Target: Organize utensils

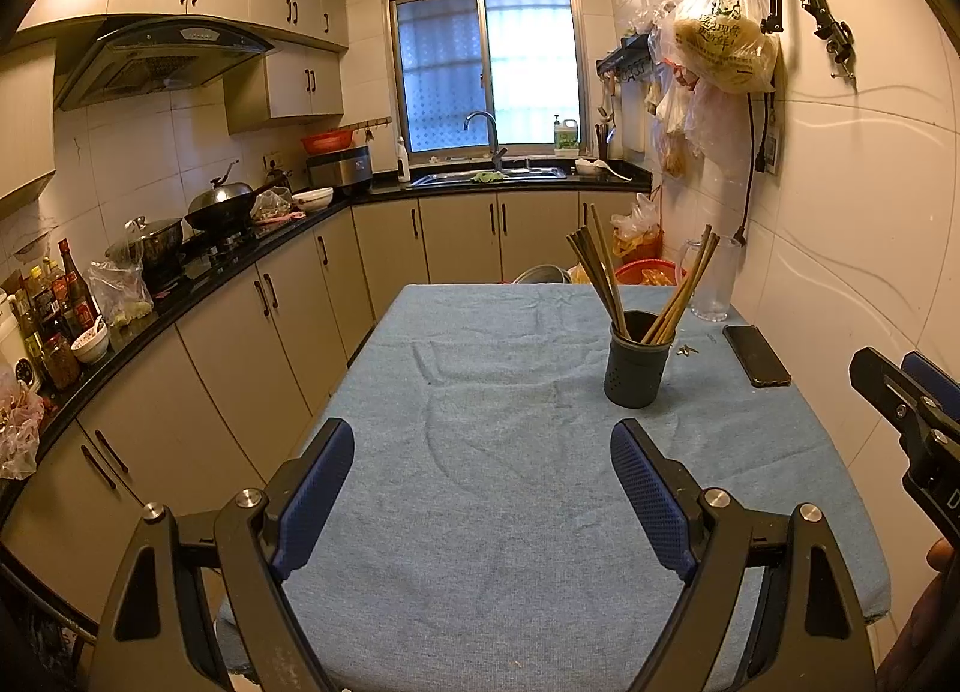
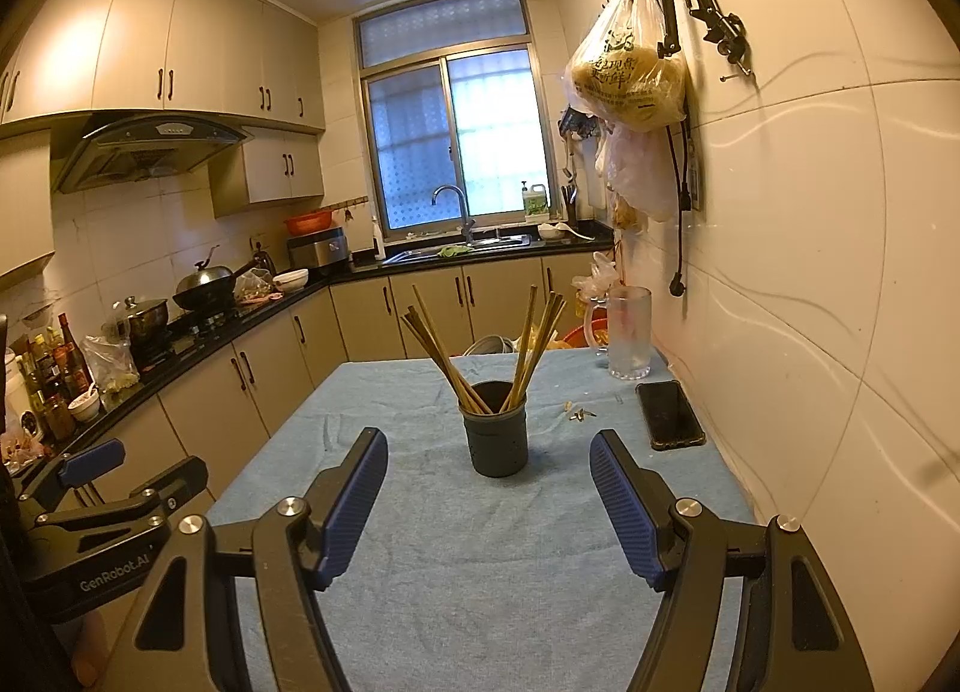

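Note:
A dark round utensil holder stands upright on the blue cloth-covered table; it also shows in the right wrist view. Several wooden chopsticks lean in it in two bunches, left and right. My left gripper is open and empty, well short of the holder and to its left. My right gripper is open and empty, facing the holder from just in front. Each gripper shows at the edge of the other's view.
A black phone lies by the right wall. A glass mug stands at the far right corner. Small bits lie beside the holder. A counter with pots and bottles runs along the left. Bags hang on the wall.

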`<action>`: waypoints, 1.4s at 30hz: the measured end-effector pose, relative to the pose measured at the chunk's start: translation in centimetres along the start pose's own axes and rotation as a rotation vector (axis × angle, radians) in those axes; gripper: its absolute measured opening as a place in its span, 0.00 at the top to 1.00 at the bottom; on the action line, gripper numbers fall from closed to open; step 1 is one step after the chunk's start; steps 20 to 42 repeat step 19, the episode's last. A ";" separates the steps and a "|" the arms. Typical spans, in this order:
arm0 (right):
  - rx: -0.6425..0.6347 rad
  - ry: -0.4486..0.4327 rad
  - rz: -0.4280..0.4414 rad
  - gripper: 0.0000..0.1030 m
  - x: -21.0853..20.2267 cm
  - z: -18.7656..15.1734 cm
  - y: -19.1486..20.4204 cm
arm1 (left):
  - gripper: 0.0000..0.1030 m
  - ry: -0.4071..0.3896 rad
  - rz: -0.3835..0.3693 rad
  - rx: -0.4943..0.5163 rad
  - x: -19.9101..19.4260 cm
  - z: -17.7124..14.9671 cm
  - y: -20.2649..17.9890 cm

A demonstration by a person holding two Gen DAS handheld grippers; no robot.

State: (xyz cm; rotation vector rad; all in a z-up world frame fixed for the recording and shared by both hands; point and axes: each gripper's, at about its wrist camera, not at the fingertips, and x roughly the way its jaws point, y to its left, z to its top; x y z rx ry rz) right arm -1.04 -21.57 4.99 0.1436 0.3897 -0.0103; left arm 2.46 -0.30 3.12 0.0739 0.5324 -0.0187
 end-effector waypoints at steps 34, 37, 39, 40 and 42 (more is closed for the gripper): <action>0.008 0.011 0.002 0.29 1.0 0.3 -0.2 | 0.15 -0.008 -0.004 0.010 0.6 0.2 -0.2; 0.008 0.011 0.002 0.29 1.0 0.3 -0.2 | 0.15 -0.008 -0.004 0.010 0.6 0.2 -0.2; 0.008 0.011 0.002 0.29 1.0 0.3 -0.2 | 0.15 -0.008 -0.004 0.010 0.6 0.2 -0.2; 0.008 0.011 0.002 0.29 1.0 0.3 -0.2 | 0.15 -0.008 -0.004 0.010 0.6 0.2 -0.2; 0.008 0.011 0.002 0.29 1.0 0.3 -0.2 | 0.15 -0.008 -0.004 0.010 0.6 0.2 -0.2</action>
